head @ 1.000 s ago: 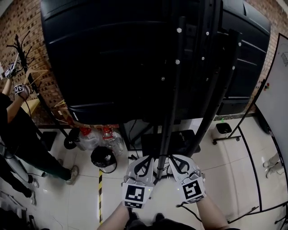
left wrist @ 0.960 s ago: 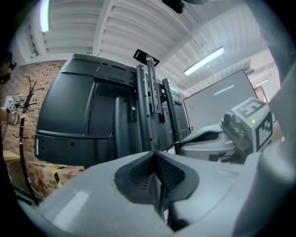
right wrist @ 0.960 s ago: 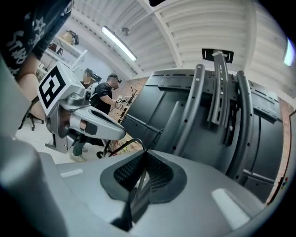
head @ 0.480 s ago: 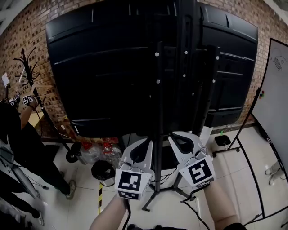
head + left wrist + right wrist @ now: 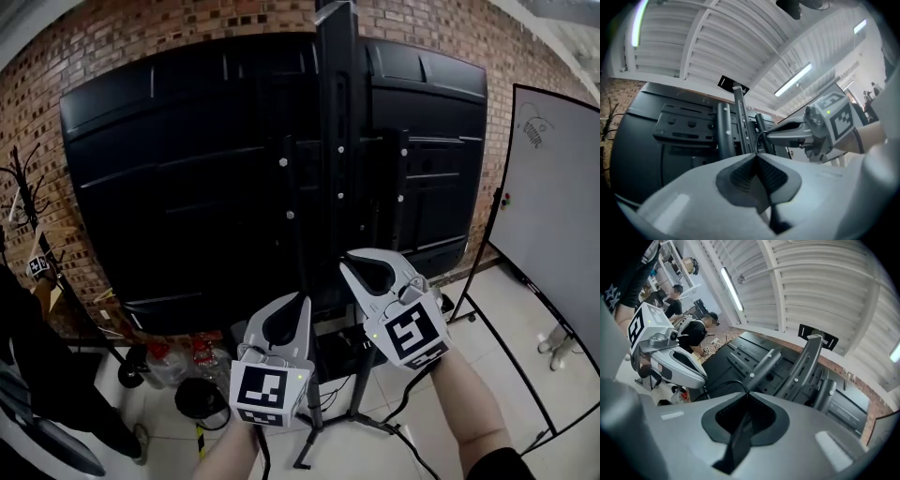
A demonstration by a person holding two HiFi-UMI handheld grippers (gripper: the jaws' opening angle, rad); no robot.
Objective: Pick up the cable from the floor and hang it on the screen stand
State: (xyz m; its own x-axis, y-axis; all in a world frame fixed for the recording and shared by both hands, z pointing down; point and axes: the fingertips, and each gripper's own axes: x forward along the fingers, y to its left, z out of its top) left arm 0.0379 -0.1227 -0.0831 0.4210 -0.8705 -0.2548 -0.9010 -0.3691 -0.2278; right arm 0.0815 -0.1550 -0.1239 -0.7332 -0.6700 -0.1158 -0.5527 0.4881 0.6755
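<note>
A large black screen (image 5: pixel 187 187) shows its back, mounted on a black stand with an upright pole (image 5: pixel 336 112). Both grippers are held up in front of it. My left gripper (image 5: pixel 302 298) is shut on a thin black cable (image 5: pixel 760 139), which arcs from its tip across to the right gripper (image 5: pixel 787 136). My right gripper (image 5: pixel 345 259) is higher, close to the pole, and is shut on the same cable (image 5: pixel 723 385). In the right gripper view the stand's bars (image 5: pixel 806 362) lie just beyond the jaws. More cable (image 5: pixel 405 398) hangs below my right hand.
A whiteboard (image 5: pixel 553 234) stands at the right. A coat rack (image 5: pixel 23 202) and a person (image 5: pixel 28 375) are at the left. Bottles (image 5: pixel 159 361) and a black bag (image 5: pixel 199 401) lie on the floor by the stand's legs (image 5: pixel 370 420). A brick wall is behind.
Both grippers have risen from near the floor to the middle of the screen's back, still shut on the cable. The right one is now higher than the left.
</note>
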